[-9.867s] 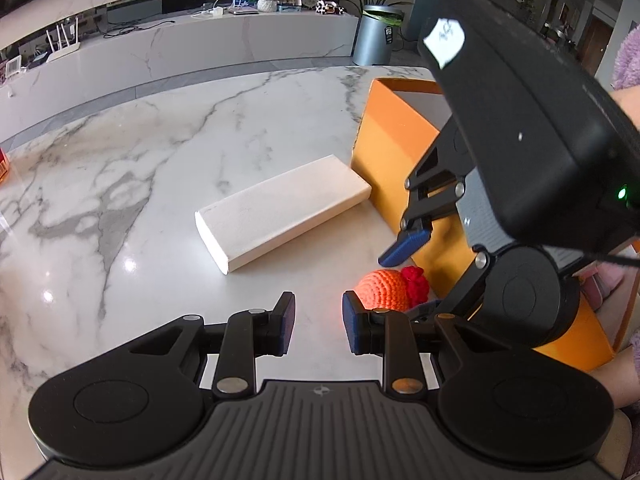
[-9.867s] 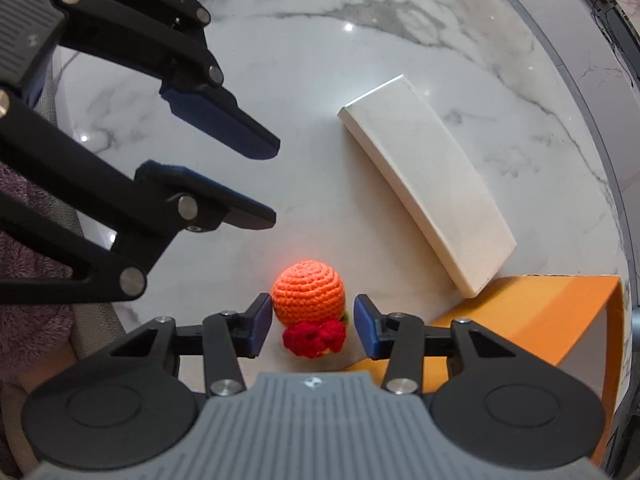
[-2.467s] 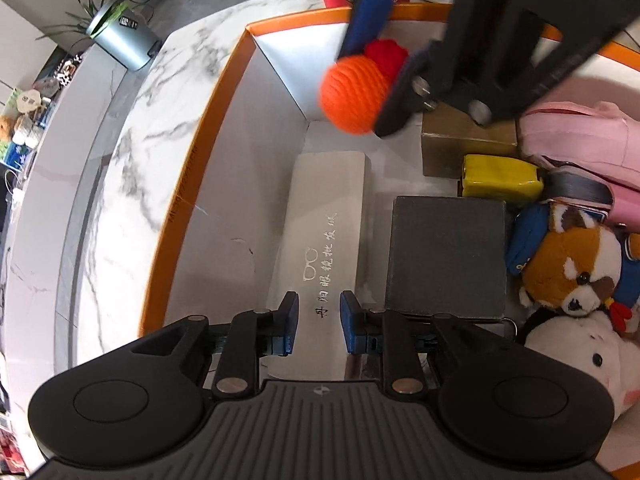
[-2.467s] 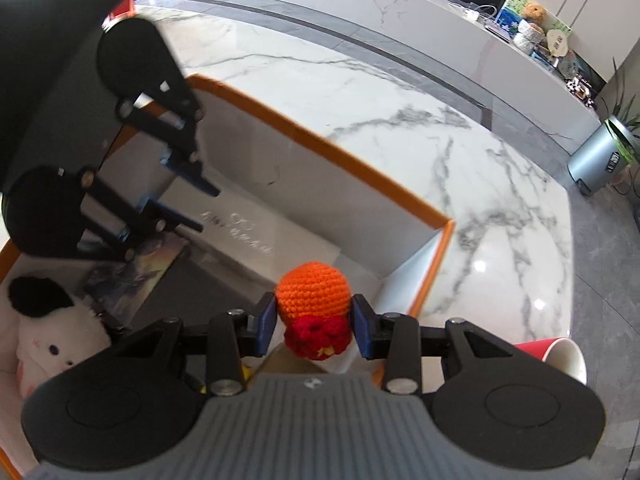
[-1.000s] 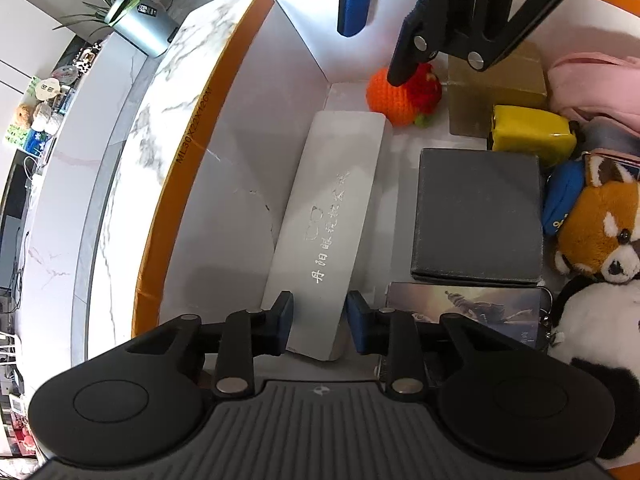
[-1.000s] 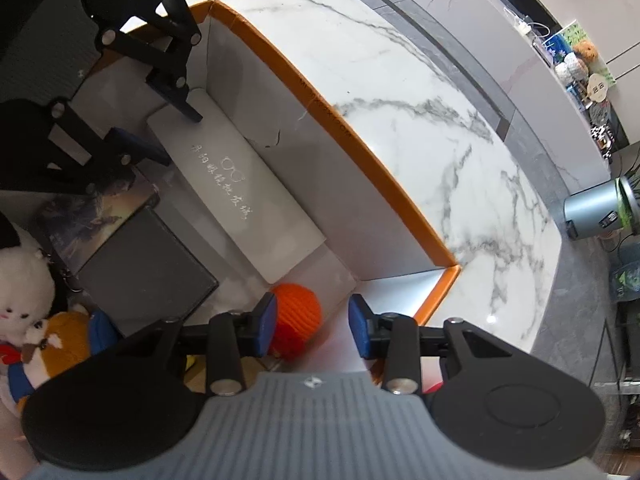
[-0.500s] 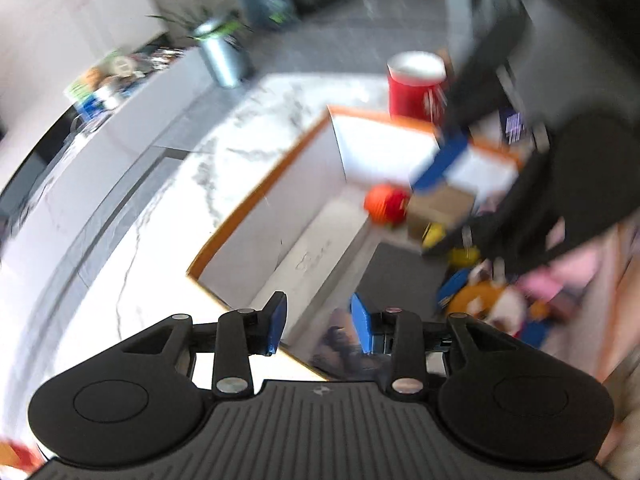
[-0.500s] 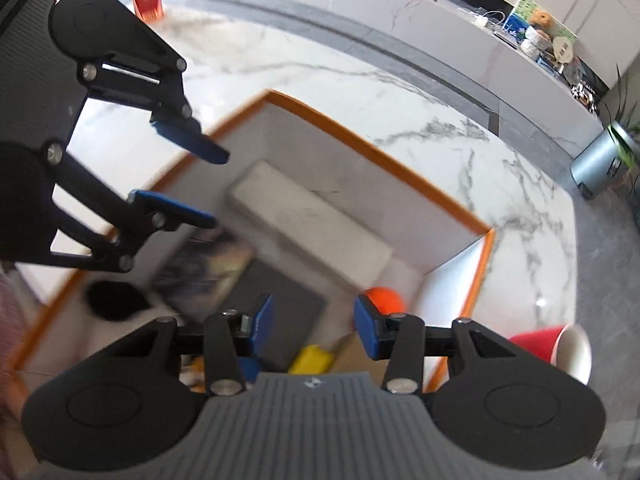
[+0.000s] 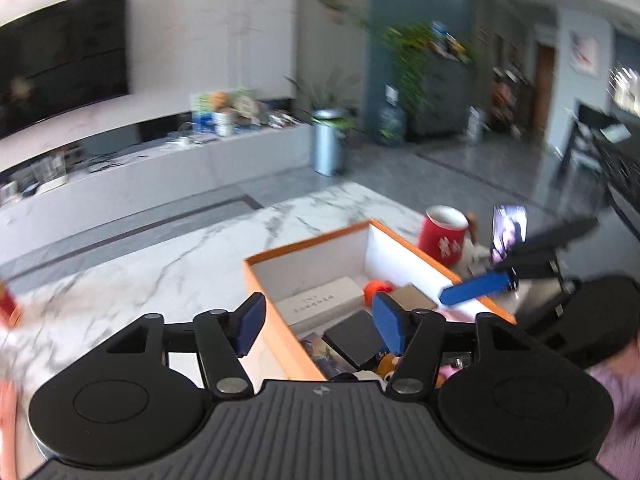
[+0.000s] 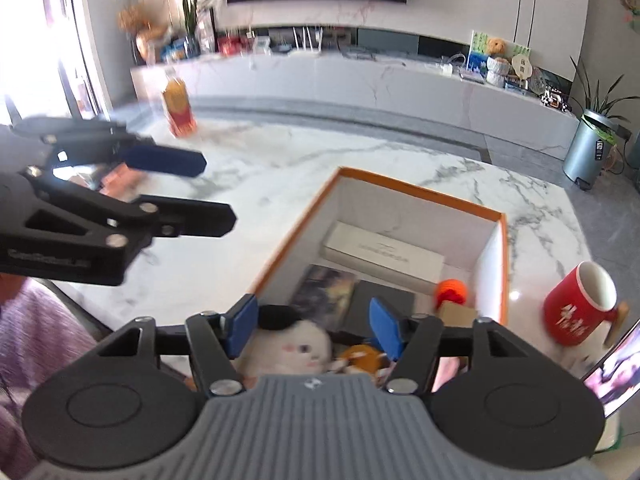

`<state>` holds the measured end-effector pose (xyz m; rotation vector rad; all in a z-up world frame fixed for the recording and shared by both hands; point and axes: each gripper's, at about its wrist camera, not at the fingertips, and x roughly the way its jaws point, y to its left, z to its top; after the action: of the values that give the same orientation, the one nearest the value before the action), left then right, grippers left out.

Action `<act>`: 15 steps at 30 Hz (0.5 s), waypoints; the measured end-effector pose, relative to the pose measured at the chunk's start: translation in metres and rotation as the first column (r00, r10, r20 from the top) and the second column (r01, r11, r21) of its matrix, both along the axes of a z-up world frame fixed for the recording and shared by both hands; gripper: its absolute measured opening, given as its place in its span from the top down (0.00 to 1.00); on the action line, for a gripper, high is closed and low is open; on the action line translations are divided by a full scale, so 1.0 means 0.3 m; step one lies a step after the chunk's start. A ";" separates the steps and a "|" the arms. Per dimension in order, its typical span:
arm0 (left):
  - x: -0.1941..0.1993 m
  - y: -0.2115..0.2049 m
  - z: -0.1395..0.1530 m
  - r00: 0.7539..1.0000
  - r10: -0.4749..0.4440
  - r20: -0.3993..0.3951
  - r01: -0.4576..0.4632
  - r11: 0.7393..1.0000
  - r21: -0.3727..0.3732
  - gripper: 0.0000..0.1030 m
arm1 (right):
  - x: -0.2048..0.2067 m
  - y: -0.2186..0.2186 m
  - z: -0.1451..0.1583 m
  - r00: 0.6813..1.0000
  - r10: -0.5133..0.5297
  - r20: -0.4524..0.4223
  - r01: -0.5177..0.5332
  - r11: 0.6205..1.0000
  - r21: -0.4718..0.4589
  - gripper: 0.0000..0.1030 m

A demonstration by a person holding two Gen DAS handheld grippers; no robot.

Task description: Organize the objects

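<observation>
An orange-rimmed box (image 10: 416, 189) stands on the marble table. Inside lie a long white case (image 10: 382, 254), an orange crochet ball (image 10: 452, 290), a dark flat box (image 10: 380, 308), a picture book (image 10: 324, 290) and plush toys (image 10: 304, 350). The box rim (image 9: 308, 240), ball (image 9: 376, 288) and white case (image 9: 320, 300) also show in the left wrist view. My left gripper (image 9: 318, 326) is open and empty, held above the box's near edge. My right gripper (image 10: 314, 328) is open and empty, raised over the plush end.
A red mug (image 10: 580, 308) stands right of the box, next to a phone (image 10: 612, 368). A red-and-yellow carton (image 10: 178, 114) stands at the table's far left. A bin (image 10: 588, 148) and a long counter lie beyond the table.
Both grippers have pulled up and back from the box and opened wider. The crochet ball stays in the box's corner, where the right gripper let it go.
</observation>
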<state>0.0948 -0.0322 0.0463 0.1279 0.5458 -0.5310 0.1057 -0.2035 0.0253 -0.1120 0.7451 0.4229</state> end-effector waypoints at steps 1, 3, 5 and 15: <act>-0.018 0.010 0.006 0.999 0.040 0.009 -0.040 0.999 -0.018 0.27 | -0.023 0.005 0.006 1.000 -0.005 0.015 0.004 1.000 0.019 0.34; -0.058 0.025 0.013 0.993 0.113 0.030 -0.111 0.992 -0.059 0.21 | -0.073 0.012 0.018 0.999 -0.014 0.049 0.012 0.999 0.052 0.30; -0.097 0.041 0.009 0.982 0.178 0.065 -0.171 0.979 -0.109 0.13 | -0.121 0.018 0.026 0.996 -0.033 0.086 0.026 0.996 0.080 0.25; -0.163 0.073 -0.063 0.924 0.380 0.047 -0.373 0.921 -0.115 0.03 | -0.238 -0.001 -0.040 0.974 -0.174 0.143 0.159 0.981 0.110 0.06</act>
<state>0.0459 -0.0103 0.0274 -0.0593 0.4601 -0.1759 0.0345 -0.2039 0.0135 0.0111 0.5773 0.2861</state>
